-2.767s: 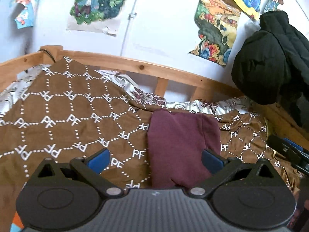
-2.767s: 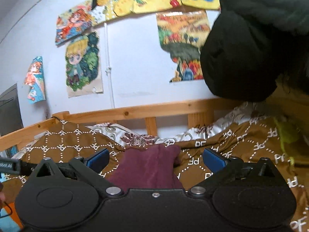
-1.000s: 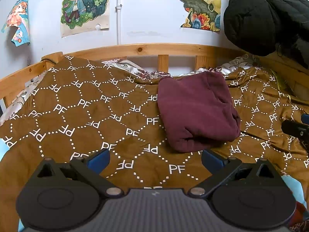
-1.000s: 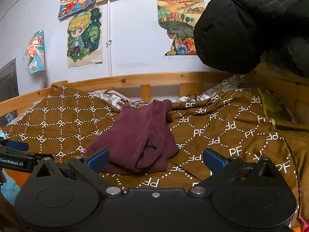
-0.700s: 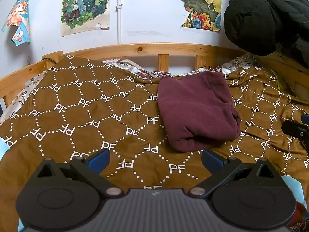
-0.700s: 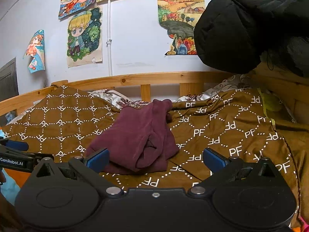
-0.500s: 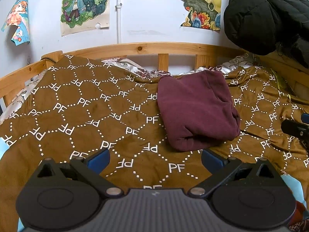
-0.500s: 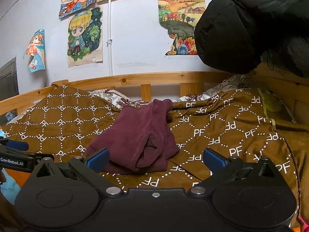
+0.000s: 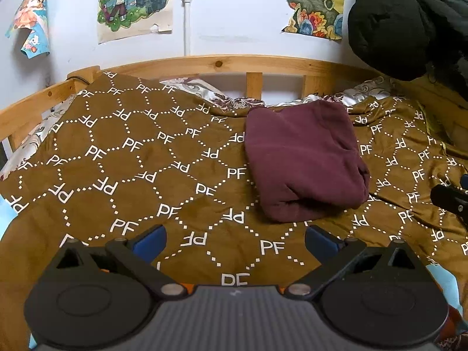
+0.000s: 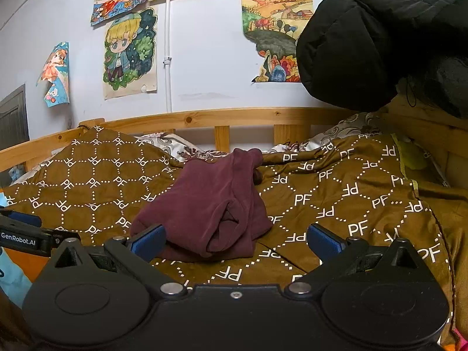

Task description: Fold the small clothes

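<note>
Since a few seconds back both grippers have drawn away from the maroon garment (image 9: 304,158): then it lay right up between the fingers of each, and now it sits out on the bed with bare blanket in front of it. Over the last second, hardly anything has shifted.

The left gripper (image 9: 234,238) hovers low over the near part of the brown blanket (image 9: 122,158), pointing towards the wooden bed rail (image 9: 234,63), its jaws spread wide with nothing between them. The garment lies ahead of it and off to its right, clear of both blue pads (image 9: 149,241).

The right gripper (image 10: 234,238) is held at much the same height and also faces the rail, jaws wide and empty. From its side the garment is a folded bundle with a rolled open end facing the camera, lying just beyond the left pad (image 10: 149,239); whether the pad touches the cloth I cannot tell. The tip of the left gripper shows at that view's left edge, and the right gripper's tip shows at the right edge of the left view.

A black padded jacket (image 10: 380,38) hangs at the right above the bed. There are no containers here; the garment rests straight on the blanket.
</note>
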`<state>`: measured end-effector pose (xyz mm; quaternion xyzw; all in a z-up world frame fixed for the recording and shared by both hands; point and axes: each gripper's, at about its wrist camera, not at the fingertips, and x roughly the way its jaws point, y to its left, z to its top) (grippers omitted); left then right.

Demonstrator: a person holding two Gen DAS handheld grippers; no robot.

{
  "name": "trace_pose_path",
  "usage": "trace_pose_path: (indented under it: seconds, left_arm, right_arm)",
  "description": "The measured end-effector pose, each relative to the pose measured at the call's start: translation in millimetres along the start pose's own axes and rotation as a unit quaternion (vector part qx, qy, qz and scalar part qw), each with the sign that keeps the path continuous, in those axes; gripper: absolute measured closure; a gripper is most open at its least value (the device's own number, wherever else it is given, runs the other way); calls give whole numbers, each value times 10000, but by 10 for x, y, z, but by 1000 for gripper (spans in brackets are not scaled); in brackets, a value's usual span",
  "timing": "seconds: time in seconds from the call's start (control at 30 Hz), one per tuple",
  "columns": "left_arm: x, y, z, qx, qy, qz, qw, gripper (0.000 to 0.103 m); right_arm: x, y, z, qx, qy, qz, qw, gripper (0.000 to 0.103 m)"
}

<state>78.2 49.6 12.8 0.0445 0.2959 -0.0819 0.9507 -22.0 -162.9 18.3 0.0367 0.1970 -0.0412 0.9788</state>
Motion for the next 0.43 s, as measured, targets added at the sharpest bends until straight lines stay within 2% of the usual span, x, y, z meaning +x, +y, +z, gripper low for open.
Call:
trace_pose_path:
  seconds: [0.43]
  left_arm:
    - [0,-14,1,43,50,-69,10000,1]
  right_arm:
    - [56,-76,-20,12,151,2,9999,1]
